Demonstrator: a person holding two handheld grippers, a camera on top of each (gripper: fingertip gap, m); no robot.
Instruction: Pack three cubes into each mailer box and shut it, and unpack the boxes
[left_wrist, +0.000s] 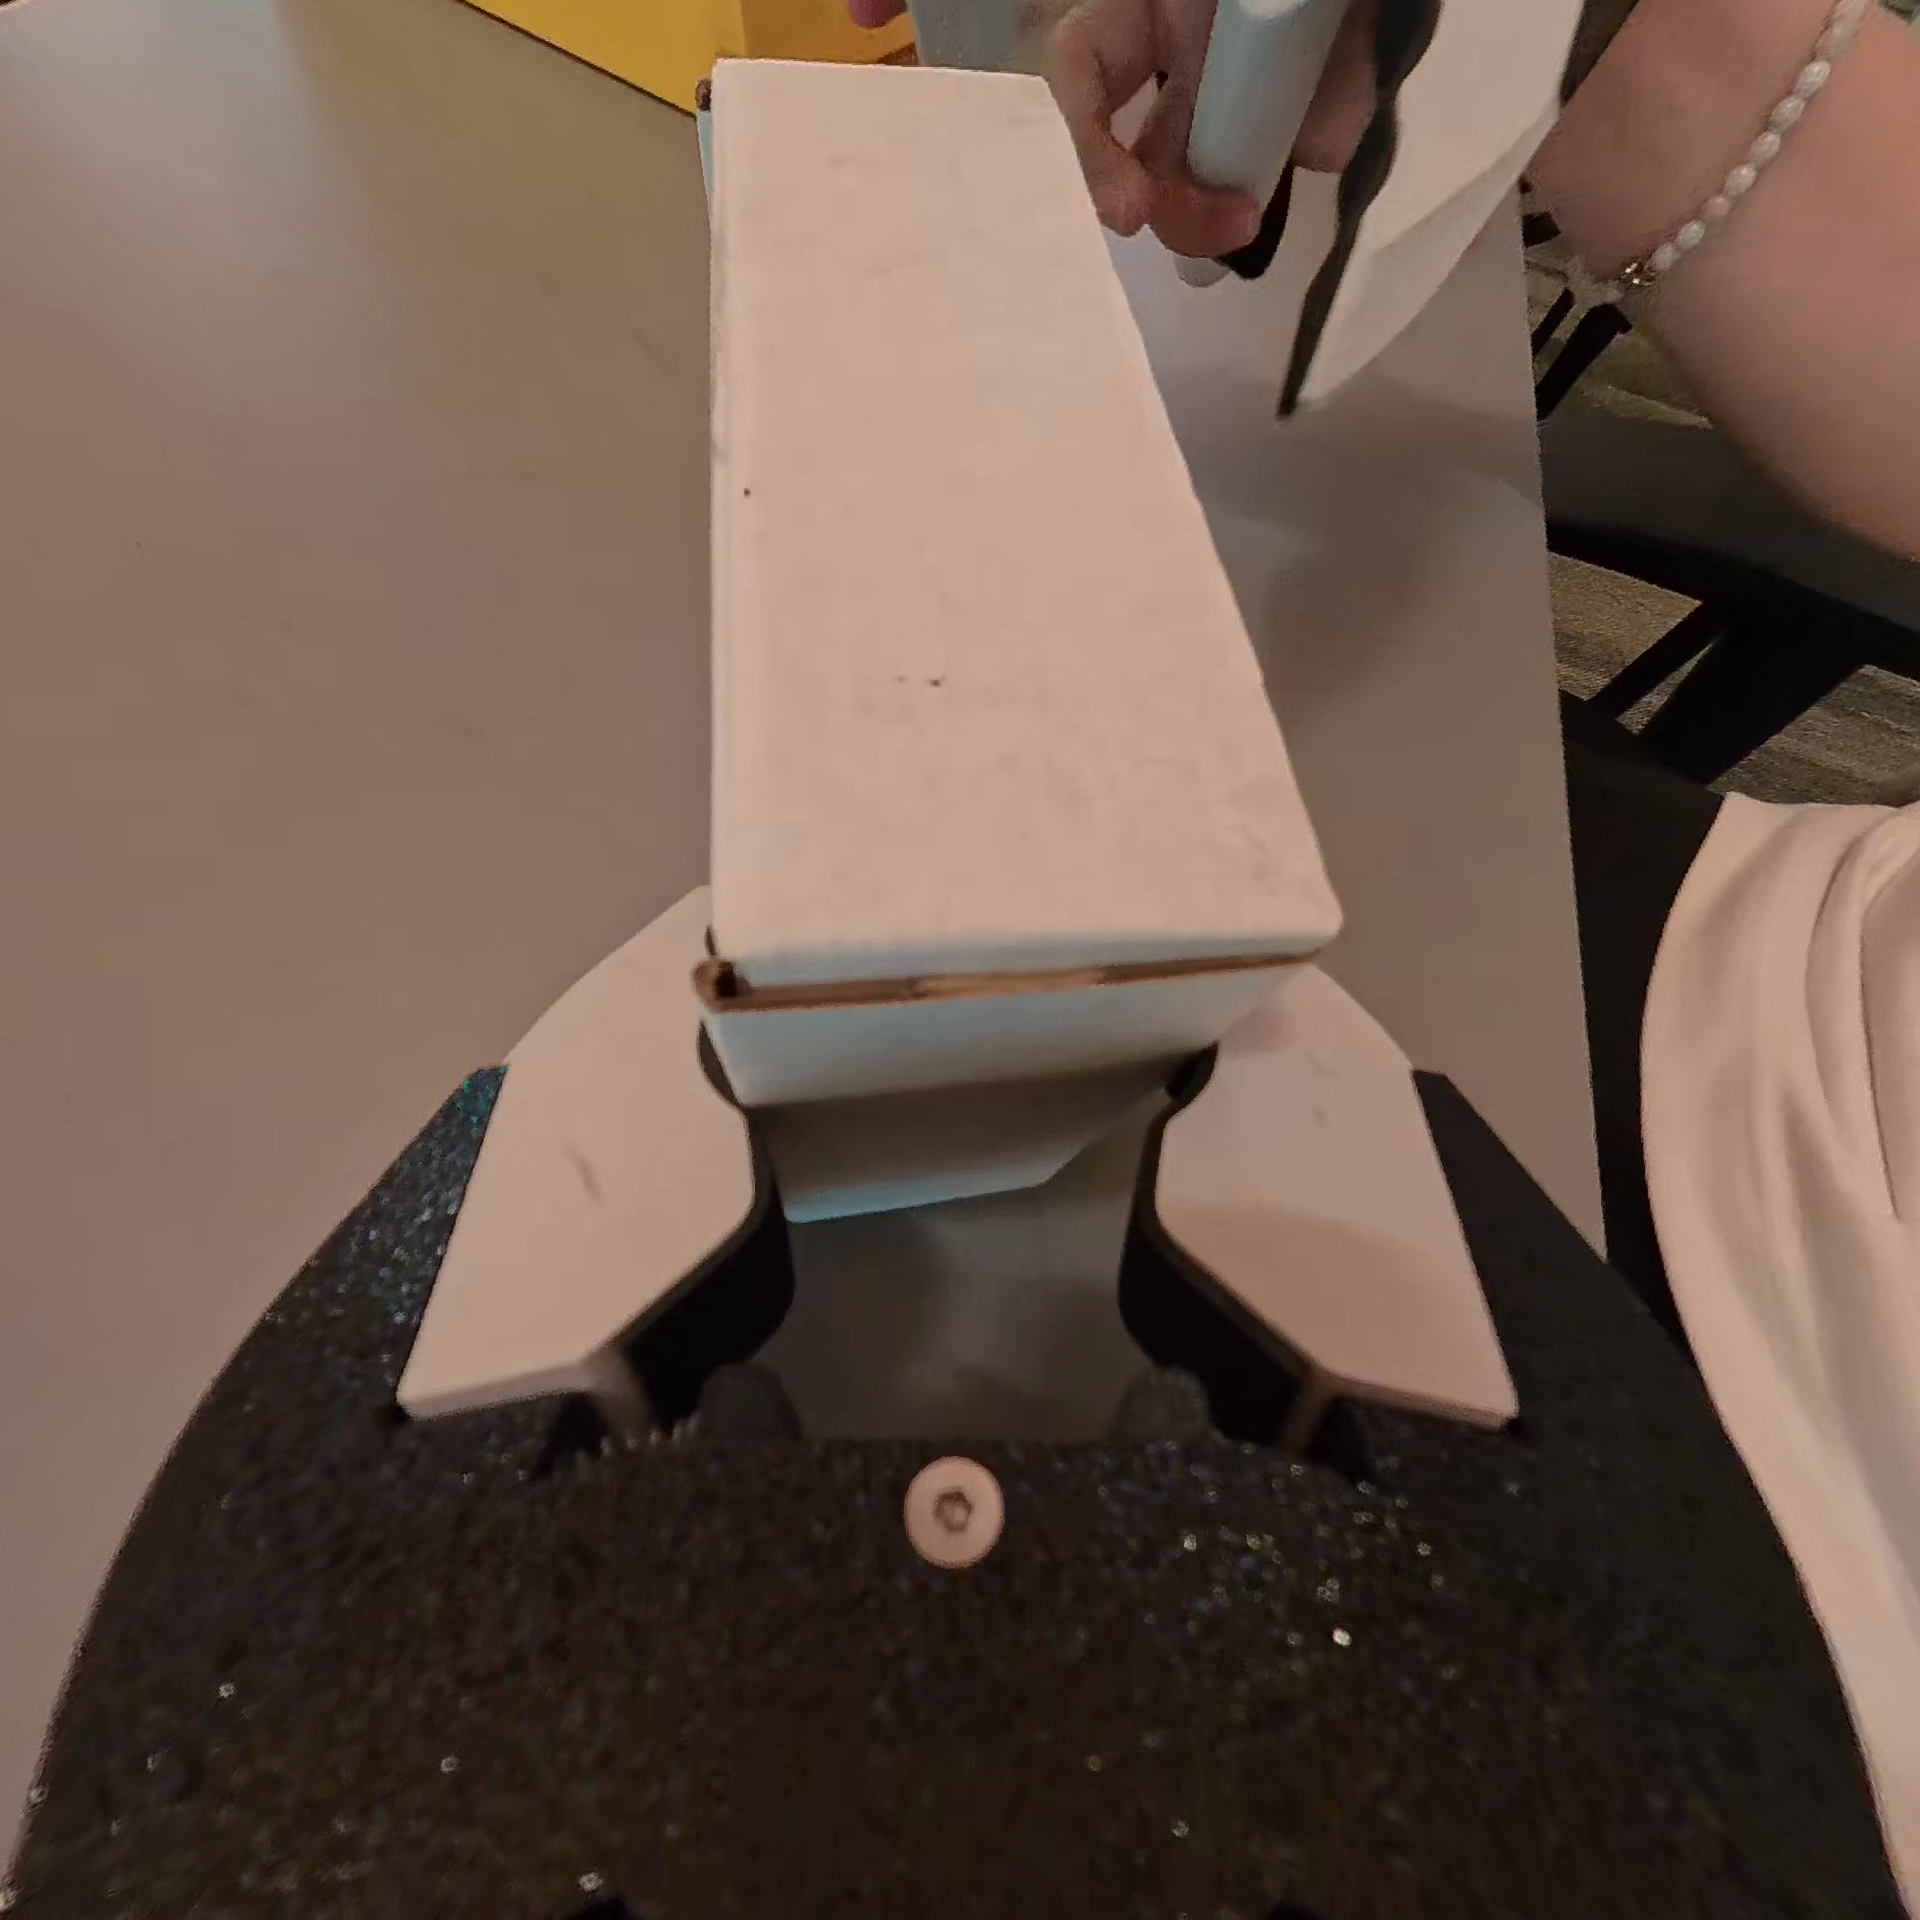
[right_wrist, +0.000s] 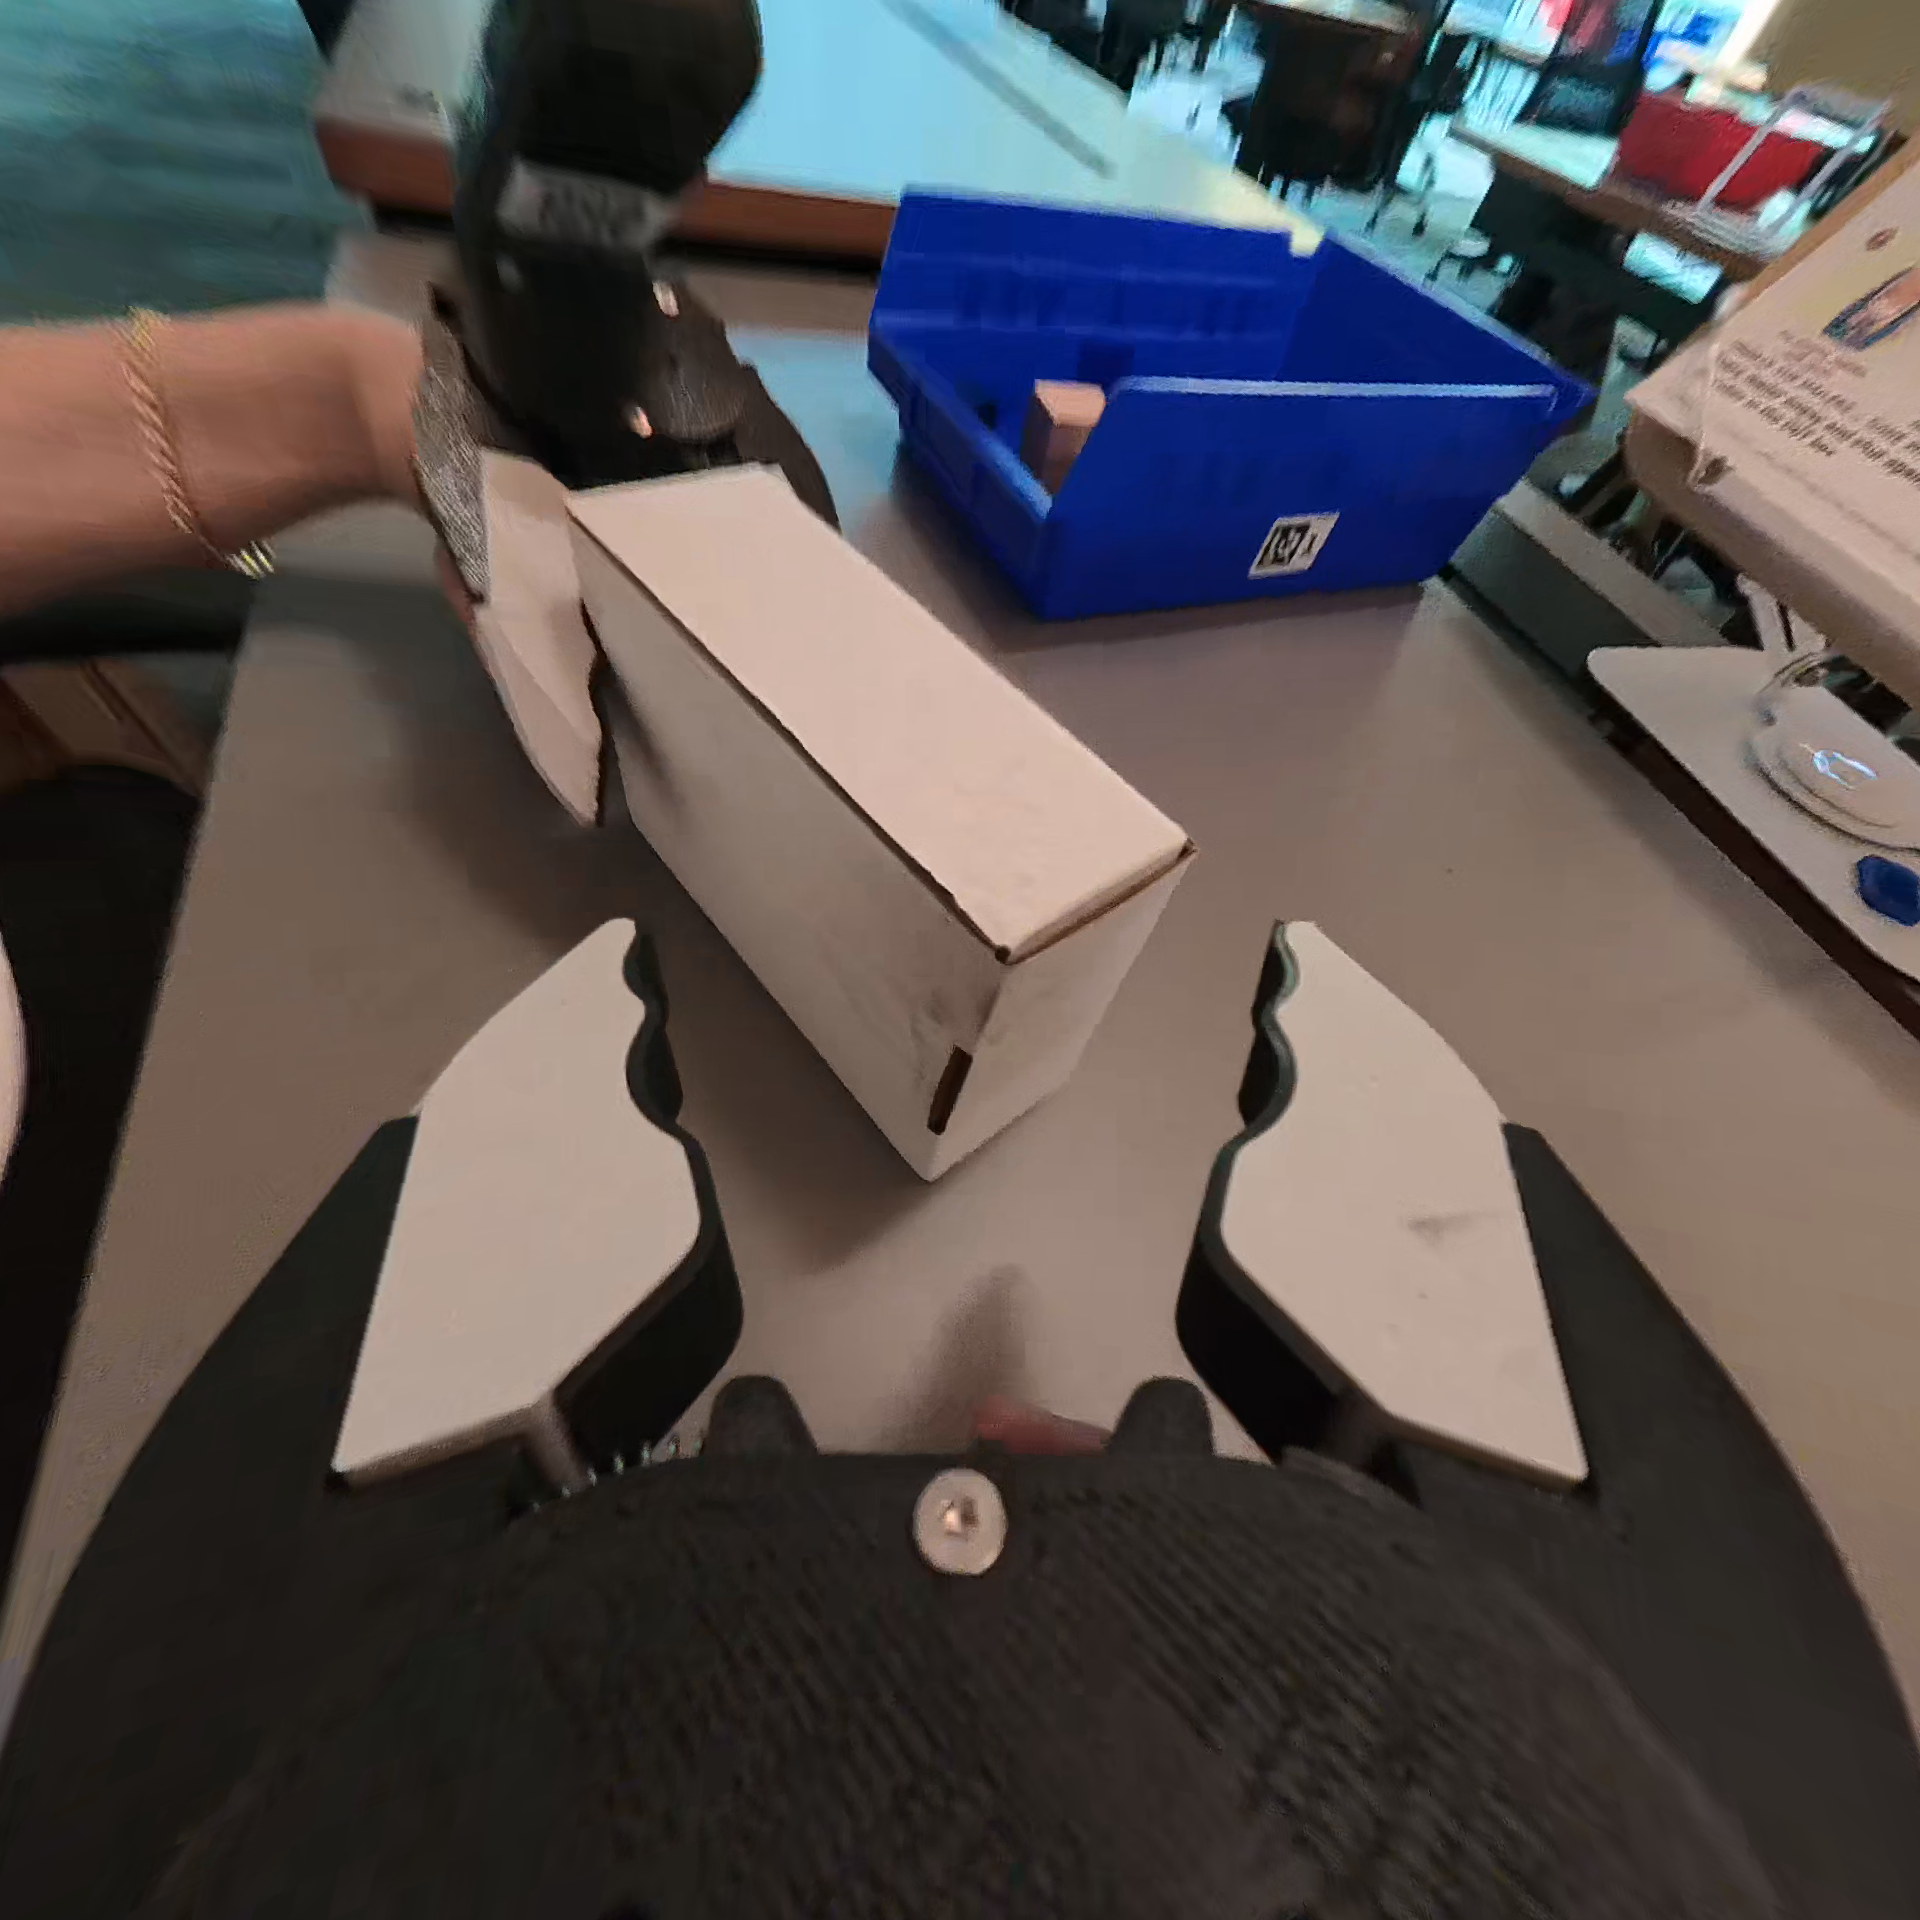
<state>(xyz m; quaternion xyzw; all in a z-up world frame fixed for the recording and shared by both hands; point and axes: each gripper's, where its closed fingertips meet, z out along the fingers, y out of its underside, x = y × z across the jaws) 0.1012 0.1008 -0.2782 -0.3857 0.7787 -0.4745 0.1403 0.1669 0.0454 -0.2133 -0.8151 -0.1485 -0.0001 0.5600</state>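
Observation:
A shut white mailer box (left_wrist: 935, 520) lies lengthwise ahead of my left gripper (left_wrist: 977, 1039), which is shut on its near end, one finger on each long side. In the right wrist view the same box (right_wrist: 883, 748) lies slanted on the grey table (right_wrist: 1351, 831), and the left gripper (right_wrist: 686, 623) grips its far end. I cannot tell whether the box rests on the table or is held just above it. My right gripper (right_wrist: 956, 935) is open wide and empty, with the box's near corner between its fingertips, not touched. It also shows at the top right of the left wrist view (left_wrist: 1247, 338).
A blue bin (right_wrist: 1195, 499) with a wooden cube (right_wrist: 1060, 426) inside stands behind the box. A cardboard box bearing a printed sheet (right_wrist: 1787, 416) and a glass object (right_wrist: 1818, 748) are at the right. A yellow object (left_wrist: 675, 42) sits at the table's far side. The table edge (left_wrist: 1558, 831) runs close on the right.

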